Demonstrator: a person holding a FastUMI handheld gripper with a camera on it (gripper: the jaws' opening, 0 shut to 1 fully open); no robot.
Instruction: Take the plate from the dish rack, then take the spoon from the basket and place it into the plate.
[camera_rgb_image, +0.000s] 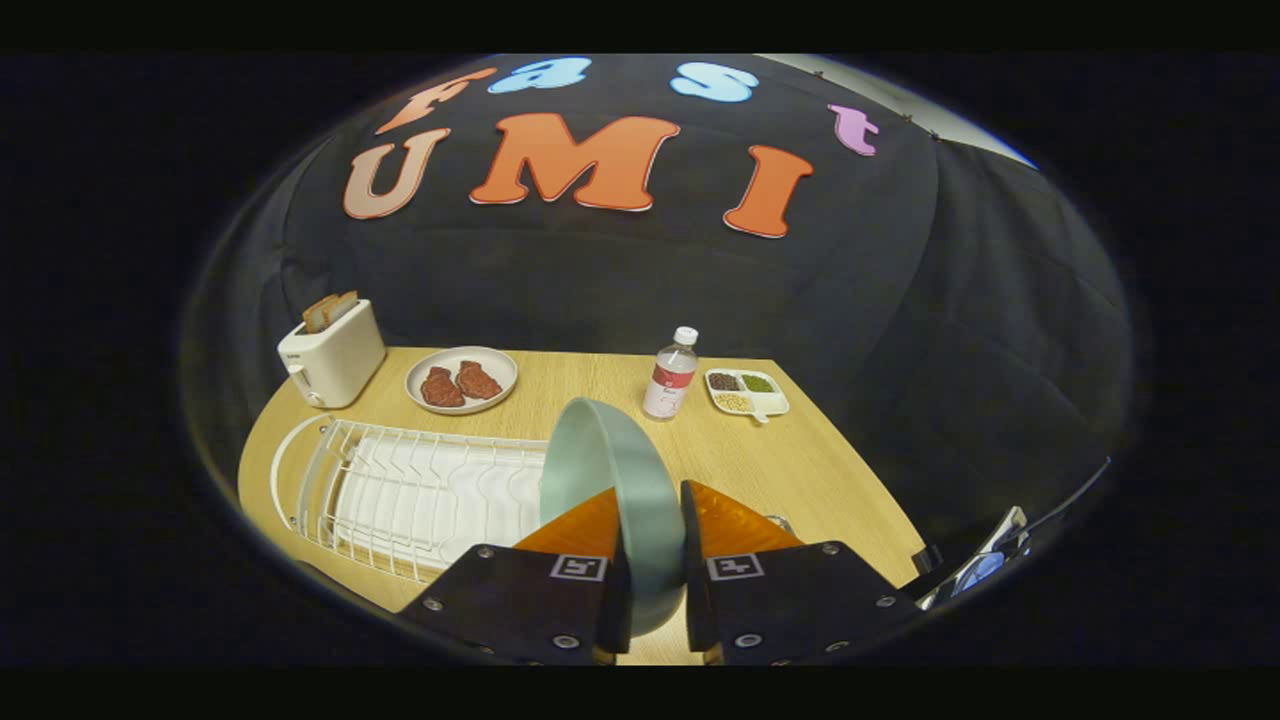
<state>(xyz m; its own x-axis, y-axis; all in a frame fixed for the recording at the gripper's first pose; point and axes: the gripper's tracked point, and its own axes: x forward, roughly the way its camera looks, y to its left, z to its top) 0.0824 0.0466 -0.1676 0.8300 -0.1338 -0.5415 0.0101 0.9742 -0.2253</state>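
While the pale green round plate (615, 490) is held on edge, upright, it is pinched between the two fingers of the gripper (655, 520) at lower centre of the frame, both fingers pressed on its faces, so the gripper is closed down to the plate's thickness. The plate is seen raised above the light wooden tabletop (800, 470), just right of the white wire dish rack (420, 495) at lower left. At upper left of the tabletop a white toaster (332, 355) is seen with two bread slices (329, 311) standing in its slots. Beside it a grey round dish (461, 380) with two reddish-brown meat pieces (458, 385) is seen. Right of centre a clear plastic bottle (671, 374) with a white cap is stood upright, and next to it a small white divided tray (747, 392) of dark, green and pale grains is laid.
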